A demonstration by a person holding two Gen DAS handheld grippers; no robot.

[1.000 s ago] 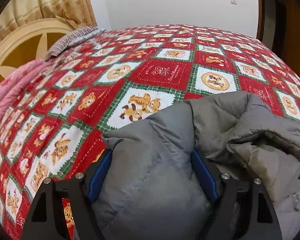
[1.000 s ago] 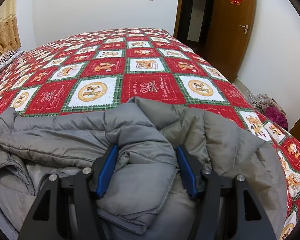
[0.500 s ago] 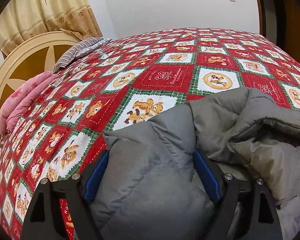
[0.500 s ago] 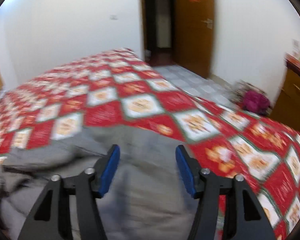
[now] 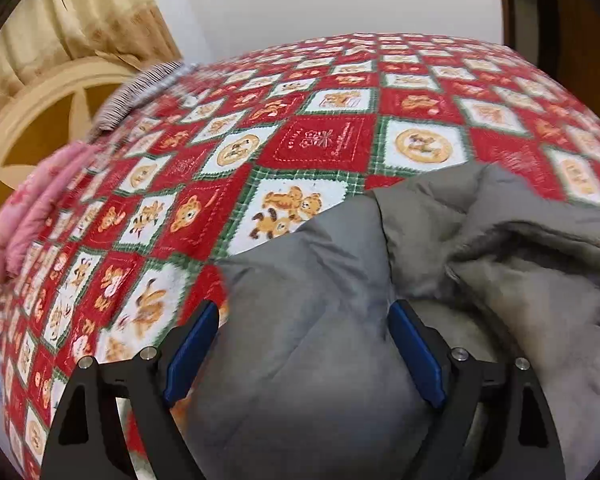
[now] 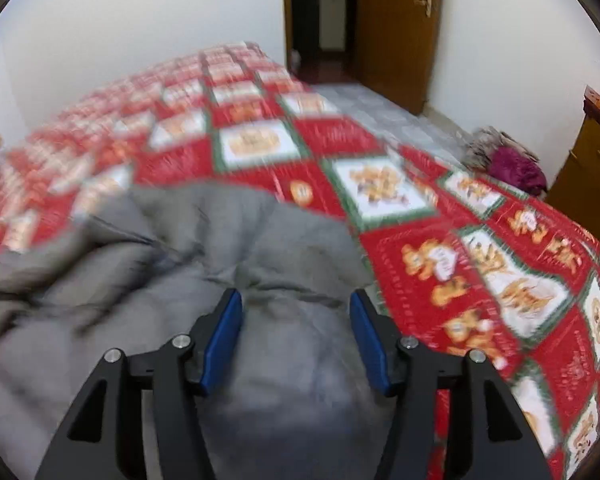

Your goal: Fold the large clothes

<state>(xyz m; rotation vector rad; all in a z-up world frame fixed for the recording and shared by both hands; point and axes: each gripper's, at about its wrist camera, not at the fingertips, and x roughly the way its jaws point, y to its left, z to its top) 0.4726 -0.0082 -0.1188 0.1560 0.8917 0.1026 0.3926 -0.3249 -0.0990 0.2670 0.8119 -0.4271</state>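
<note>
A grey puffy jacket (image 5: 500,240) lies crumpled on the red patchwork quilt (image 5: 320,148) of a bed. My left gripper (image 5: 304,312) hovers over the jacket's left end with its jaws wide. A padded fold sits between the blue pads, and the left pad stands clear of the fabric's edge. My right gripper (image 6: 297,298) is over the right end of the jacket (image 6: 160,280), beside bare quilt (image 6: 480,260). Its jaws are opening, with grey fabric between and under the pads and no pinch visible. The right view is blurred.
A cream headboard (image 5: 28,128), pink bedding (image 5: 32,208), a striped pillow (image 5: 140,88) and a curtain (image 5: 80,12) are on the left. A wooden door (image 6: 396,28), a heap of clothes on the floor (image 6: 508,160) and a wooden cabinet (image 6: 592,168) are on the right.
My right gripper has swung right, from the jacket's middle to its right edge. My left gripper has stayed over the same fold, with its pads a little wider apart.
</note>
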